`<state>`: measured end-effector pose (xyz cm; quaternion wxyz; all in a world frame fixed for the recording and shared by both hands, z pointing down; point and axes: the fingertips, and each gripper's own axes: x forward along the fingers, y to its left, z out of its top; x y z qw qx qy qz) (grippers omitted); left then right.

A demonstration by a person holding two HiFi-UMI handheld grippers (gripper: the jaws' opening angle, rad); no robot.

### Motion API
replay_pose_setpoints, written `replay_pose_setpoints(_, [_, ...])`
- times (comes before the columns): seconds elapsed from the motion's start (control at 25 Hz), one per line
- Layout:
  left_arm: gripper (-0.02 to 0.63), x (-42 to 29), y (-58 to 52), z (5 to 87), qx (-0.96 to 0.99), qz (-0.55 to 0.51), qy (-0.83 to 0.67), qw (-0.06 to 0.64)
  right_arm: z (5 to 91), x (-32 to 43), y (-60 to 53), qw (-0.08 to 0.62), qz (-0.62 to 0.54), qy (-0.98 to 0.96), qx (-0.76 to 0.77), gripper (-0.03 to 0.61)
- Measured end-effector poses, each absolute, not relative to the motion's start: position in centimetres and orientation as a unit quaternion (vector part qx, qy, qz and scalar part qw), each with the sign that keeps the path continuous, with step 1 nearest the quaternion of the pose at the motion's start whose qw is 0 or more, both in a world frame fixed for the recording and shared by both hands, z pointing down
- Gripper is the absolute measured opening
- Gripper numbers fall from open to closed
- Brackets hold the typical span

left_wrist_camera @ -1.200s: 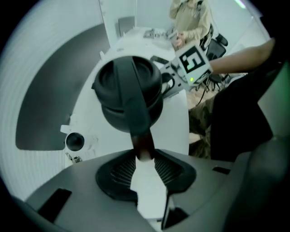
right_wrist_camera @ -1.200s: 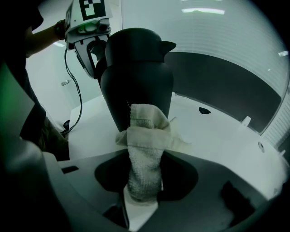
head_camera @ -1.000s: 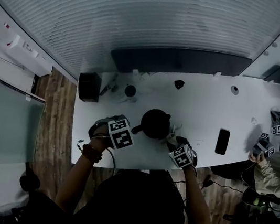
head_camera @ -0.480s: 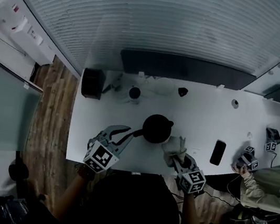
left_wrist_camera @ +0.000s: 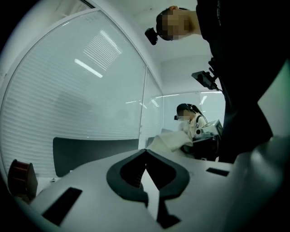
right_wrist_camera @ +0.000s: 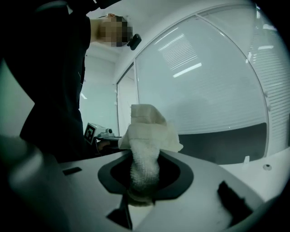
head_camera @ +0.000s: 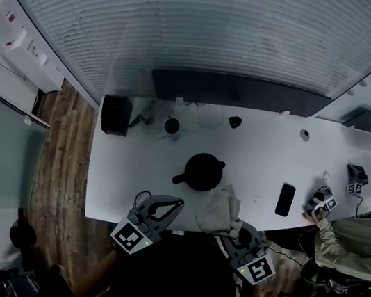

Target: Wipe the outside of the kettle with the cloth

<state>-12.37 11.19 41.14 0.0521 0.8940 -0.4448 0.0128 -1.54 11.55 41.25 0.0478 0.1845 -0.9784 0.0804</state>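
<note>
Cloth [right_wrist_camera: 147,129] sits clamped between fingers [right_wrist_camera: 180,177] of right gripper [right_wrist_camera: 145,156].

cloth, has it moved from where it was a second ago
Yes. The cloth, pinched in the right tongs, has come away from the kettle and now sits nearer the near edge of the table.

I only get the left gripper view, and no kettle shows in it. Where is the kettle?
Observer: The kettle stands mid-table, with nothing touching it.
Operator: I see cloth ahead. Is it gripped?
Observer: Yes, the right gripper is shut on the cloth, near the table's front edge.
Operator: Anything close to the kettle?
Observer: A dark phone lies to its right in the head view, well apart from it.
</note>
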Motion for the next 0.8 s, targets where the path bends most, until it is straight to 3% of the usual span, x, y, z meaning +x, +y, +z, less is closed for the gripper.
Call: replay_pose_setpoints(0.8, [0.005,-12.3,12.2,42.8,0.902,0.047,-0.427,0.039,41.6,-3.1,12.5,0.044,0.082,-0.97,0.224,0.098])
